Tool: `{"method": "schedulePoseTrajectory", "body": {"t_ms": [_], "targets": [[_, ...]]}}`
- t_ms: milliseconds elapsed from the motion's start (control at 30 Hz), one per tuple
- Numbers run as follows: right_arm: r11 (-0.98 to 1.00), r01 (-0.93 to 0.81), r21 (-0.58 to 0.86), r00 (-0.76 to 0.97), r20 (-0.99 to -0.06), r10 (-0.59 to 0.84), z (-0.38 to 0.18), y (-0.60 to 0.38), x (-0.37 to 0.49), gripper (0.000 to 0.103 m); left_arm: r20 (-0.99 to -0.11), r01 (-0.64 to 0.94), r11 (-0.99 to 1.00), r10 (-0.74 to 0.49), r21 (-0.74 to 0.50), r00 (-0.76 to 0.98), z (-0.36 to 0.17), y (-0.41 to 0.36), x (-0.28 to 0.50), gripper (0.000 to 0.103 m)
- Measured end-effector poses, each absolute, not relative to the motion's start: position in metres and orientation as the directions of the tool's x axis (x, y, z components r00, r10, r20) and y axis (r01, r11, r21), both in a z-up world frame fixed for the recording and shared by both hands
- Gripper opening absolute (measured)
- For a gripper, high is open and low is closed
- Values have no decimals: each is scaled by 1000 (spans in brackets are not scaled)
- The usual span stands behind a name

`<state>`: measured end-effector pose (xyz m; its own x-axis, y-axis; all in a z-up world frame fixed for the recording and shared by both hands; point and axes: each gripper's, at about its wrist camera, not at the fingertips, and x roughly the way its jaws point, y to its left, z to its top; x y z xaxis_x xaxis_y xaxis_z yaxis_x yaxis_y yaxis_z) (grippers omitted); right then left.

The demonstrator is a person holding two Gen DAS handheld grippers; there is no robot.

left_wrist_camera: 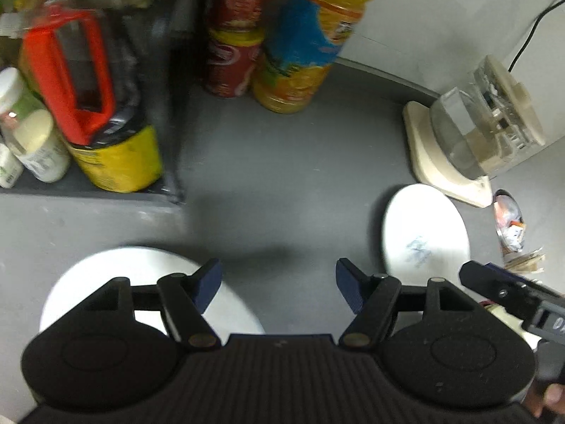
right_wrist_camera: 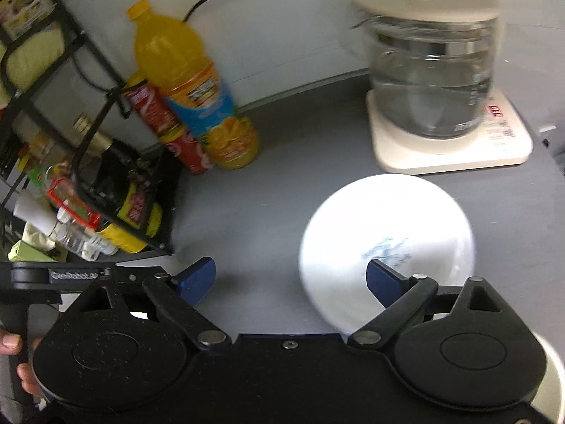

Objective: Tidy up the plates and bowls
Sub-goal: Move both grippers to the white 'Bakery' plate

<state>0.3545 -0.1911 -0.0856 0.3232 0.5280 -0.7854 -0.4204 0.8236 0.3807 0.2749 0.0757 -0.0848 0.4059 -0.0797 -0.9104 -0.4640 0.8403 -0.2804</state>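
A plain white plate lies on the grey counter at the lower left of the left wrist view, partly under my left gripper's left finger. My left gripper is open and holds nothing. A second white plate with a blue mark lies further right, in front of the kettle. My right gripper is open and empty, its right finger hovering over that plate's near edge. A white rounded rim, perhaps a bowl, shows at the lower right, mostly hidden.
A glass kettle on a cream base stands at the back right. An orange juice bottle, red cans and a black wire rack of bottles fill the left. Snack wrappers lie at the right.
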Motion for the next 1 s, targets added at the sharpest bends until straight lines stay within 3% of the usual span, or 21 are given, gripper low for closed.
{"method": "schedulePoseTrajectory", "body": {"t_ms": [100, 433, 1000], "targets": [[829, -403, 388, 328, -785, 526, -86, -207, 361, 92, -889, -472, 813, -118, -342, 442, -80, 63, 285, 70], [863, -330, 383, 324, -813, 485, -96, -251, 399, 92, -903, -465, 826, -114, -318, 415, -92, 18, 322, 70], [879, -328, 347, 185, -889, 420, -147, -267, 454, 69, -920, -566, 752, -138, -339, 367, -149, -18, 343, 64]]}}
